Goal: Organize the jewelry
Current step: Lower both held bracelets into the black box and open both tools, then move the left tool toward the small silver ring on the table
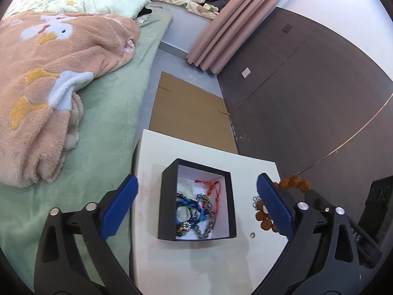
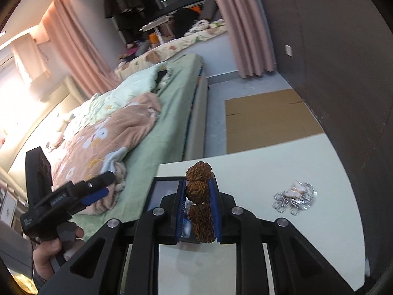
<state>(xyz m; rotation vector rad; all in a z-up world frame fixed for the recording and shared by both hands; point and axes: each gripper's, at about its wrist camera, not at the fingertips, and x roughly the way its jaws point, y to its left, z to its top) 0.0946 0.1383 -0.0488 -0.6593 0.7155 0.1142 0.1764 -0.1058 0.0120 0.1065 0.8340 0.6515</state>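
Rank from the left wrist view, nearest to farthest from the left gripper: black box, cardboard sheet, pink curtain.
From the left gripper:
1. Black box, between its fingers on the white table.
2. Cardboard sheet, on the floor beyond the table.
3. Pink curtain, far back.

The open box [image 1: 196, 201] sits on the white tabletop [image 1: 196, 265] near its left edge, holding a tangle of bead strings [image 1: 194, 218]. A small metal jewelry piece [image 2: 294, 196] lies toward the right edge. The bed [image 1: 103, 147] stands left of the tabletop, flattened cardboard [image 1: 191, 113] on the floor beyond its far edge.
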